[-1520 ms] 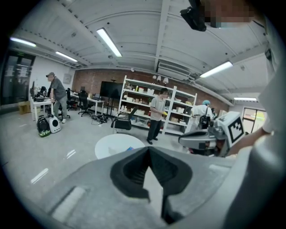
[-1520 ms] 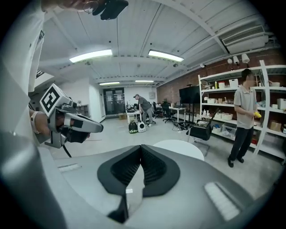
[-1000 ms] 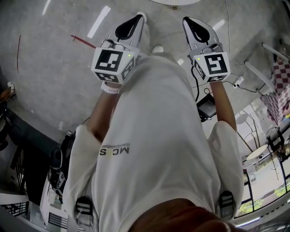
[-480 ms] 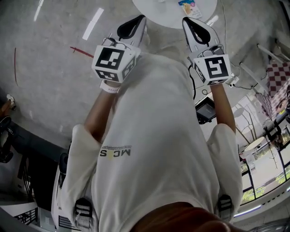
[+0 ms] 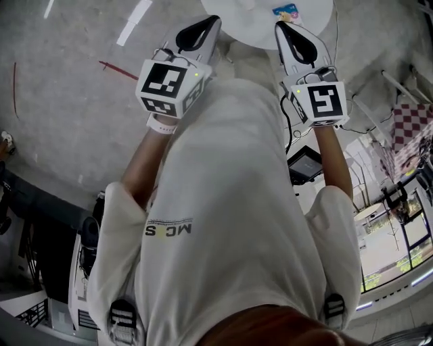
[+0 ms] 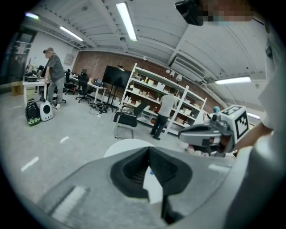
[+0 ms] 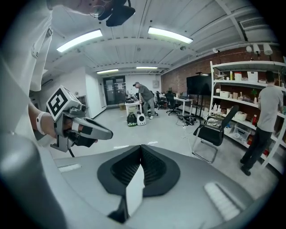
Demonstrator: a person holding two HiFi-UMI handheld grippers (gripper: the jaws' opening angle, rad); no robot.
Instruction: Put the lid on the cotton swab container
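No cotton swab container or lid can be made out in any view. In the head view my left gripper (image 5: 211, 21) and right gripper (image 5: 280, 26) are held side by side in front of the person's white shirt, both pointing at a round white table (image 5: 250, 27). A small colourful item (image 5: 287, 12) lies on that table, too small to identify. Both grippers are shut with nothing between their jaws. The left gripper view shows its jaws (image 6: 148, 150) meeting at the tips, with the table (image 6: 121, 146) just beyond. In the right gripper view the jaws (image 7: 141, 147) are likewise together.
Grey concrete floor lies all around. A black chair (image 7: 212, 134) stands to the right, with shelving (image 7: 243, 107) and a person (image 7: 263, 120) beyond it. Another person (image 6: 54, 76) stands by desks far off. Cables and a dark device (image 5: 304, 162) lie on the floor near the table.
The round white table has come further into the top of the head view as the person nears it. Both grippers stay shut and side by side.
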